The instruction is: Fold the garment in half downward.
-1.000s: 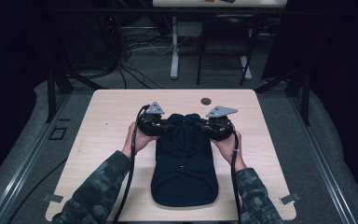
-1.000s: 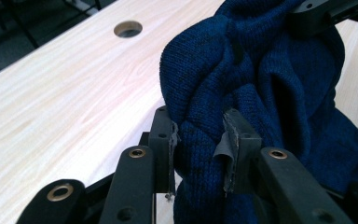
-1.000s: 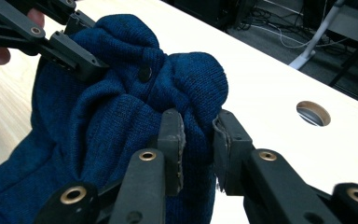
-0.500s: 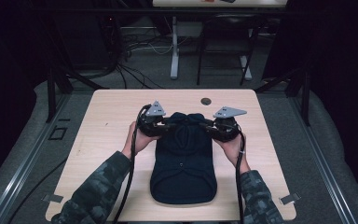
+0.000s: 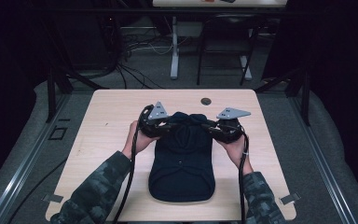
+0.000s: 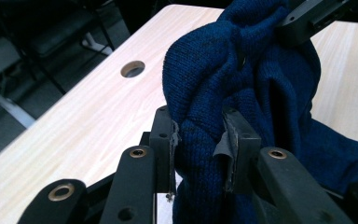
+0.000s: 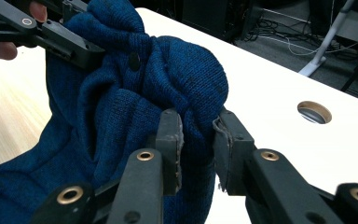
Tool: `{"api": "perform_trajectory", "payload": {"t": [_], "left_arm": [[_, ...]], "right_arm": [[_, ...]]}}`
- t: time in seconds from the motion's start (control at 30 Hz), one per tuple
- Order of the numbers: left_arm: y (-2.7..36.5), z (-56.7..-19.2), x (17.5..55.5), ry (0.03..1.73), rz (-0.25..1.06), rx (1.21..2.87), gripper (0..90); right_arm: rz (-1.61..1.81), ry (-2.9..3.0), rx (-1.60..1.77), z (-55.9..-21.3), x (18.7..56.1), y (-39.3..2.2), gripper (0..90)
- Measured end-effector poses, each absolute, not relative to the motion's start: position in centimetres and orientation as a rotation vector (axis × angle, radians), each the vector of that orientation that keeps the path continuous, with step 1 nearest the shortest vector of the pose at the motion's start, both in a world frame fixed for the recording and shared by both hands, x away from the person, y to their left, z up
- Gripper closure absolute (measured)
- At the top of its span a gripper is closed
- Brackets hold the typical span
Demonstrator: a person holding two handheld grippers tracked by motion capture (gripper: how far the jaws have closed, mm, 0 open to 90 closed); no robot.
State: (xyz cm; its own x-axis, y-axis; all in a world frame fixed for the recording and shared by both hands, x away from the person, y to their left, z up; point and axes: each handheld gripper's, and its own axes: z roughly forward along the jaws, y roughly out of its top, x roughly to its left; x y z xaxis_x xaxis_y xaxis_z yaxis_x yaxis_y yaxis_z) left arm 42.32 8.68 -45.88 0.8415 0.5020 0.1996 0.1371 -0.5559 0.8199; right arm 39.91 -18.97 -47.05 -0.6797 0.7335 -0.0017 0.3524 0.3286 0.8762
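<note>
A dark blue knitted garment lies on the light wooden table, its near part flat and folded, its far end bunched and lifted. My left gripper is shut on the garment's far left edge; in the left gripper view the blue knit is pinched between my left gripper's pads. My right gripper is shut on the far right edge, and in the right gripper view my right gripper squeezes a fold of the knit. Both grippers face each other across the bunched cloth.
A round cable hole sits in the table just beyond the garment. Bare tabletop lies left and right of the hands. Behind the table are desk legs, cables on the floor and a dark chair frame.
The two grippers have spread slightly apart and lifted the garment's far end a little. Both stay shut on the cloth.
</note>
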Motion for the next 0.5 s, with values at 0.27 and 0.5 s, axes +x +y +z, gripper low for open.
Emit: {"api": "perform_trajectory", "payload": {"t": [0.27, 0.5], "left_arm": [[8.6, -45.6, 41.8, 0.417, 0.561, 2.128, 69.2], [8.7, -45.7, 41.2, 0.343, 0.583, 2.126, 69.3]], "right_arm": [[1.330, 2.220, 0.969, -47.0, 39.8, -19.5, 70.5], [1.357, 2.256, 0.996, -47.2, 39.8, -20.1, 61.8]]}}
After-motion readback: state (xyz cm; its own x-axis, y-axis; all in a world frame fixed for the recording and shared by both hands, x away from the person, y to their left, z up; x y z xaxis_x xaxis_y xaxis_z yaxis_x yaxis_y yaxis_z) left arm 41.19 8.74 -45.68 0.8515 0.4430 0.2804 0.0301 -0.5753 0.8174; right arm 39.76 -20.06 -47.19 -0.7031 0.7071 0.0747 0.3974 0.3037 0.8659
